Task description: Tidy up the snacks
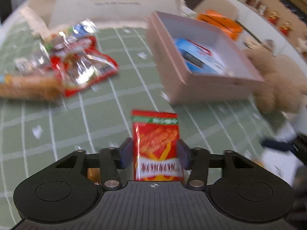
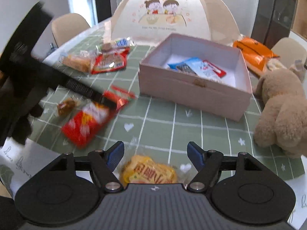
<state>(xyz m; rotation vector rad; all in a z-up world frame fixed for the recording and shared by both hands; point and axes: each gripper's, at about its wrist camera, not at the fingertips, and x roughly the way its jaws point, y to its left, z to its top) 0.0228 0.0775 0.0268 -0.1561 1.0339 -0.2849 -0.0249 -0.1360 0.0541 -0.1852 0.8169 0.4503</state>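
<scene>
In my left gripper (image 1: 156,154) I pinch a red snack packet (image 1: 156,143) upright, low in the frame's centre. The pink box (image 1: 201,61) (blue packets inside) sits upper right. My right gripper (image 2: 155,156) stands spread, touching nothing, a yellow packet (image 2: 148,171) lying on the green checked cloth (image 2: 172,118) between its fingers.

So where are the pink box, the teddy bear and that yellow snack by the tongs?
pink box (image 2: 193,94): right wrist view, on its front wall.
teddy bear (image 2: 284,111): right wrist view, on its furry body.
yellow snack (image 2: 149,171): right wrist view, on the wrapper's printed middle.
</scene>
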